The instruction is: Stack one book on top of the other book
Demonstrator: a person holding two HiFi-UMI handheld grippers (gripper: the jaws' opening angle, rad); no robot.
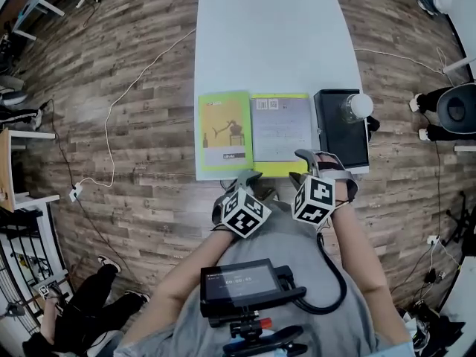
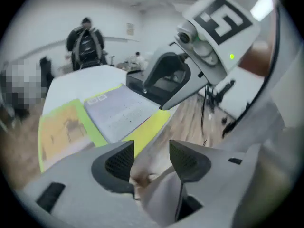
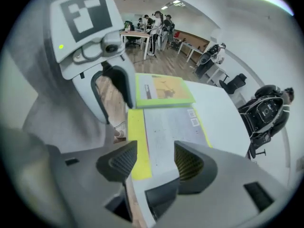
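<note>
Spread wide and empty at the left claw; likewise at the right claw, held just off the near edge of the worktop. Beyond, lying flat at that near edge: green book on the left, grey-and-yellow book just beside it on the right. Probably thin, light and slightly floppy, with slick covers. Best pinched at the near edge and lifted level to avoid sagging.
</note>
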